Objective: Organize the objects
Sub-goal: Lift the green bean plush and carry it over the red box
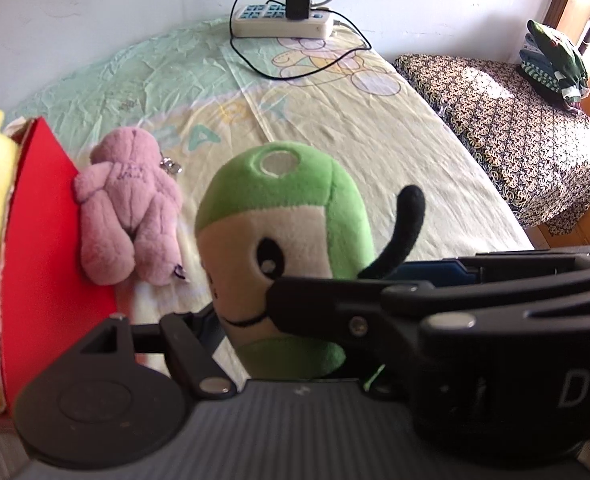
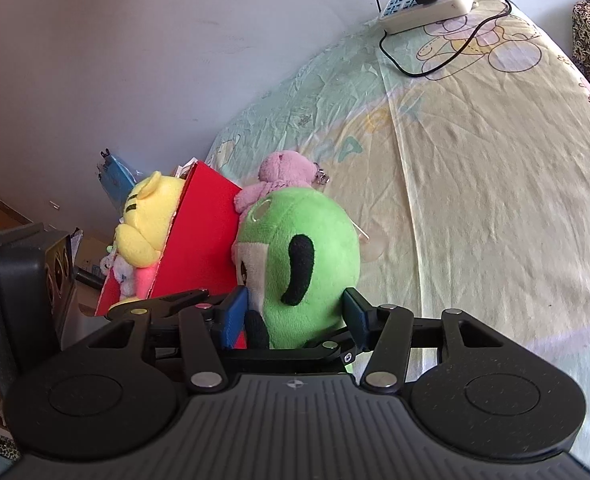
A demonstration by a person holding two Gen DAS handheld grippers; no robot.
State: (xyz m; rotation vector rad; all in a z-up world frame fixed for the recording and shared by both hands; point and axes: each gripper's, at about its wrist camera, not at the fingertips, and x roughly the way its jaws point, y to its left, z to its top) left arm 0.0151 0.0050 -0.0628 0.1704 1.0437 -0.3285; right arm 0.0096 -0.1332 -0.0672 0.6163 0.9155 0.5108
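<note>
Green plush fills both views: we see the green plush toy (image 1: 283, 240) clamped low on its body by our left gripper (image 1: 251, 320), its base hidden behind the black gripper bodies. Our right gripper (image 2: 295, 316) brackets the same toy, blue pads (image 2: 234, 316) on either side; we cannot tell whether they press it. Both grippers tilt downward. Beside it, a pink plush (image 1: 129, 216) leans on the red box (image 1: 39, 220) at the bed's (image 1: 395, 152) left edge; the sheet rightward lies open.
</note>
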